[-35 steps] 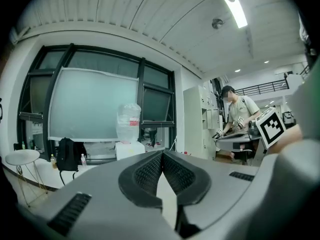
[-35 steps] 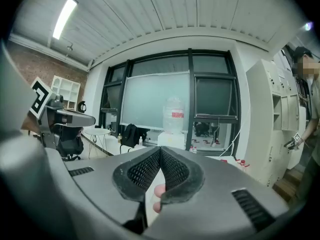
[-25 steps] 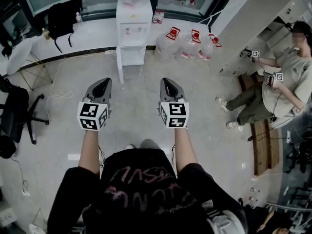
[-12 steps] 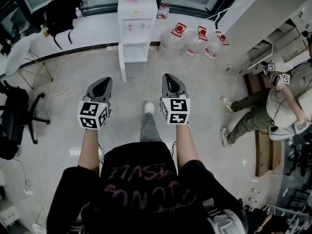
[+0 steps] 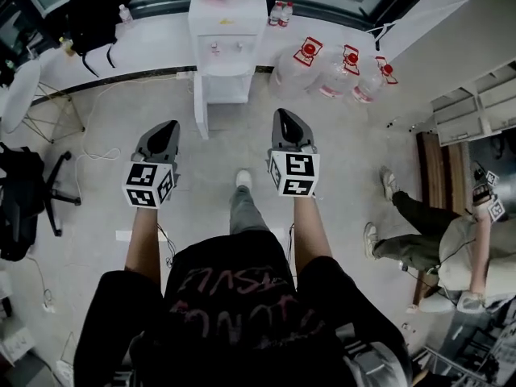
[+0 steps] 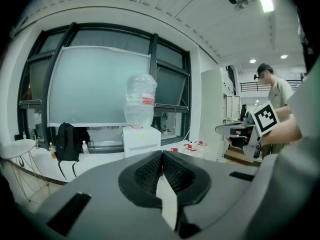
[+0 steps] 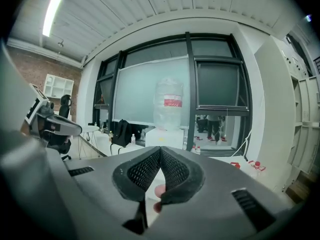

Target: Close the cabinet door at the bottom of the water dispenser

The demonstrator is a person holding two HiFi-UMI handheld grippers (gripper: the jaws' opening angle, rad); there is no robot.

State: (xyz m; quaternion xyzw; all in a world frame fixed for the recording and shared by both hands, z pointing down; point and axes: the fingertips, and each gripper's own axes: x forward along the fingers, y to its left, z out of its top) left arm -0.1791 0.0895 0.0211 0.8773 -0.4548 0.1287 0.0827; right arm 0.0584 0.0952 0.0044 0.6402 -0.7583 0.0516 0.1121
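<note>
The white water dispenser [image 5: 226,45] stands against the far ledge with a clear bottle on top. Its bottom cabinet [image 5: 228,88] is open, and the thin white door [image 5: 199,111] swings out to the left over the floor. My left gripper [image 5: 165,129] and right gripper [image 5: 289,120] are held side by side, pointing at the dispenser from some way off. Both are shut with nothing in them. In the left gripper view, the dispenser [image 6: 141,139] shows beyond the gripper [image 6: 161,154]. In the right gripper view, the dispenser [image 7: 165,136] sits just above the gripper [image 7: 160,149].
Three water jugs [image 5: 339,72] with red caps lie on the floor right of the dispenser. A black backpack [image 5: 93,21] rests on the ledge at left. A black office chair [image 5: 24,193] and a round white table [image 5: 19,87] stand at left. A person [image 5: 439,244] sits at right.
I have walked toward the dispenser with both grippers leading. It now sits larger and nearer in the head view. The seated person has slid down the right edge.
</note>
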